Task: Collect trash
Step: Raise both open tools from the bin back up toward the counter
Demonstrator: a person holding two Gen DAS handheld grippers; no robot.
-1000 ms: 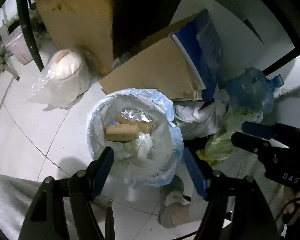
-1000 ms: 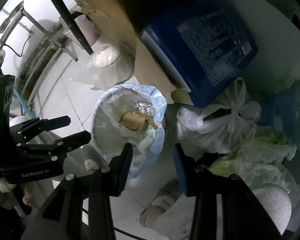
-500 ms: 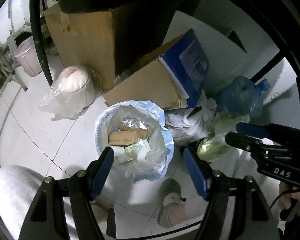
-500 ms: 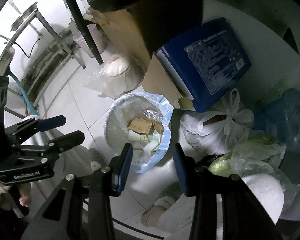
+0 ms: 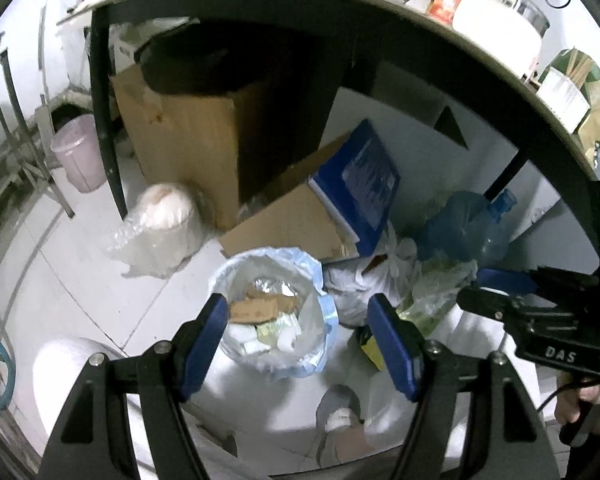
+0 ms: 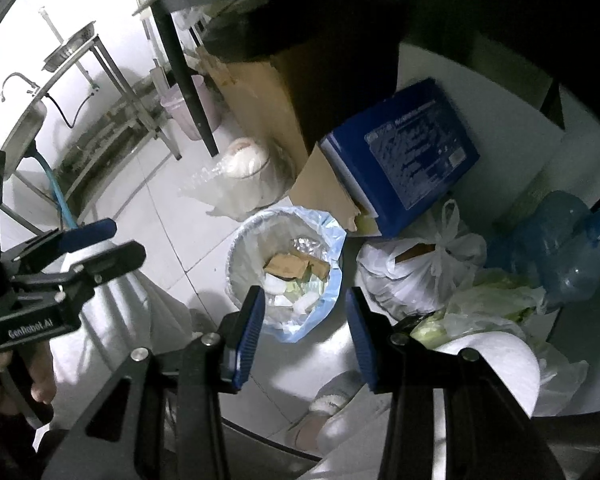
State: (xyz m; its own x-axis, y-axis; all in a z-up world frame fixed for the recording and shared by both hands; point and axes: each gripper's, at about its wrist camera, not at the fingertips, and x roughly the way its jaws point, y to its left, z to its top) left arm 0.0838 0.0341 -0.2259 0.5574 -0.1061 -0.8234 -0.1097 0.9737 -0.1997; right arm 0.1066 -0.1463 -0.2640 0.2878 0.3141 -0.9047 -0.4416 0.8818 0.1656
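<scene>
A round trash bin with a pale blue liner [image 5: 320,316] stands on the tiled floor, also in the right wrist view [image 6: 332,240]. It holds cardboard pieces [image 5: 256,308], crumpled foil [image 5: 272,286] and white wrappers. My left gripper [image 5: 300,344] is open and empty, high above the bin. My right gripper [image 6: 306,332] is open and empty, also high above the bin. Each gripper shows in the other's view, the right one [image 5: 496,292] and the left one [image 6: 96,244].
Under a table stand a brown cardboard box [image 5: 188,136], a blue box [image 6: 404,148], a tied white bag [image 6: 424,268], a blue water jug [image 6: 560,248], green bags [image 5: 432,292] and a wrapped white roll [image 5: 164,216]. A pink bin [image 5: 80,152] stands far left. A foot [image 5: 340,416] is below.
Both grippers have risen away from the bin, which now looks smaller. The table's edge and items on top have come into the left wrist view. Both stay open.
</scene>
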